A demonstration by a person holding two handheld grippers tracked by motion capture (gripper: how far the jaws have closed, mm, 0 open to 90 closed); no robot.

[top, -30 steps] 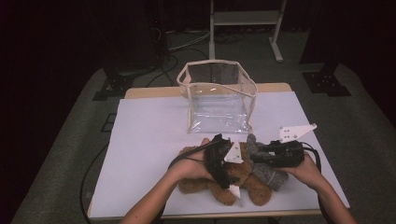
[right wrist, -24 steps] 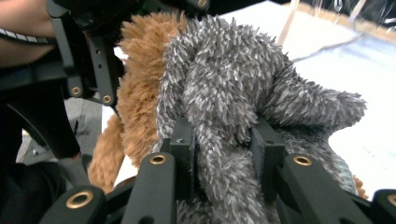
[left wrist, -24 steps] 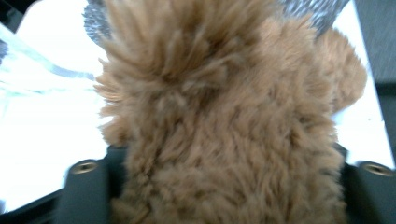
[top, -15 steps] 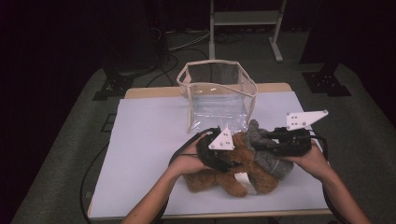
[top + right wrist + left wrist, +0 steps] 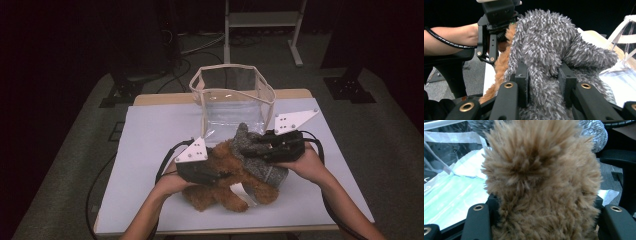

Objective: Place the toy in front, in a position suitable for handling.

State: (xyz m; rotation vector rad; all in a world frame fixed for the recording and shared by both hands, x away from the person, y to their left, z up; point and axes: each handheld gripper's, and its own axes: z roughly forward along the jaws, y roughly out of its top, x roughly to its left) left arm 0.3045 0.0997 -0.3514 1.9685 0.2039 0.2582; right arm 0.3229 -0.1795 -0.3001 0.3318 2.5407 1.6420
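Dark room surrounded the white surface (image 5: 150,150), where a brown plush (image 5: 220,175) and grey plush (image 5: 257,152) sat before the clear bag (image 5: 232,97). Left gripper (image 5: 220,175) clamped brown fur; right gripper (image 5: 250,148) clamped grey. Fur might slip if lifted. Jaw tips were buried in pile.

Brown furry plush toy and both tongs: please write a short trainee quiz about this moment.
1. True or false: the left tongs are shut on the brown furry plush toy.
2. Which thing do the right tongs grip?
A. grey fuzzy plush toy
B. clear plastic bag with beige trim
C. white table sheet
3. Fill in: the clear bag stands ____ the two toys, on the far side of the table.

Key: 1 true; 2 A; 3 behind.
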